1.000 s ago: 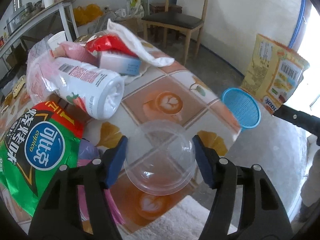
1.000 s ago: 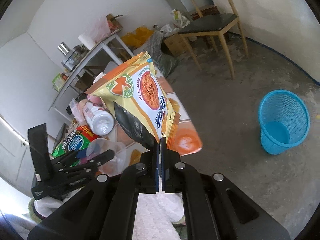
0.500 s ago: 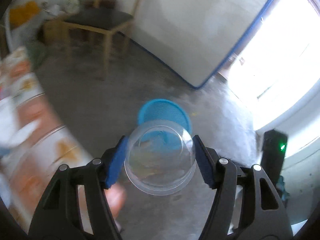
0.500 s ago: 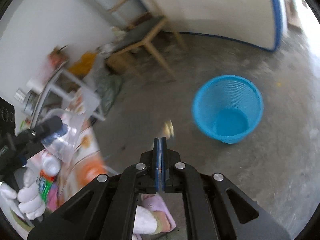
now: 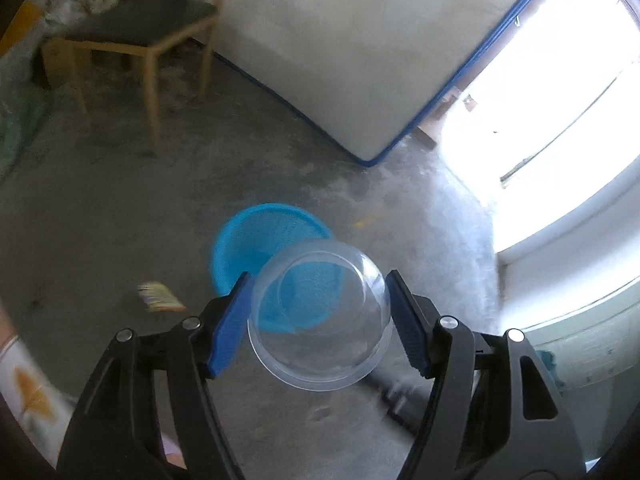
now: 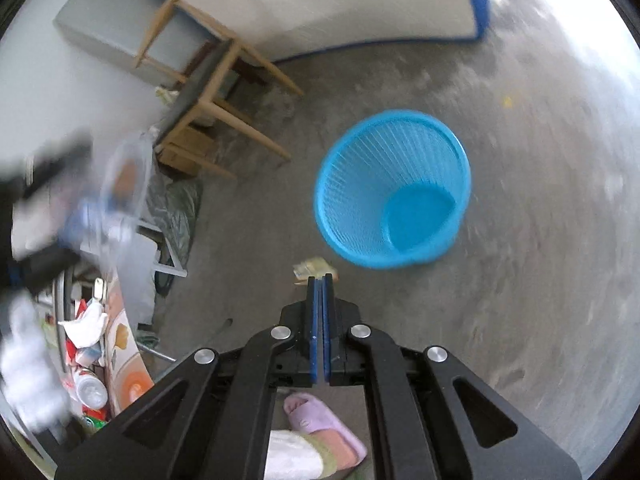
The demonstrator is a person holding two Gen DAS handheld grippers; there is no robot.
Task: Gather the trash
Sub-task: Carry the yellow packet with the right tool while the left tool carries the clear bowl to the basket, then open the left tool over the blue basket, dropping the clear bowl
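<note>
While left gripper (image 5: 320, 316) clamps clear lid (image 5: 320, 316), basket (image 5: 240, 240) lies beyond.

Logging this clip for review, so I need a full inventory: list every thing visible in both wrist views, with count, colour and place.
Waste basket: one, blue, on the concrete floor, nothing visible inside.
Dome lid: one, clear plastic, between the left gripper's pads.
Snack bag: one, yellow-orange, edge-on, clamped in the right gripper.
Chair: one, wooden with dark seat, by the wall.
Table: one, patterned cloth, at the left edge, with leftover wrappers and a white bottle.
Slipper: one, lilac, on the person's foot.
Left gripper: one, black with blue pads, around the lid.
Right gripper: one, black with blue pads, shut on the bag.
</note>
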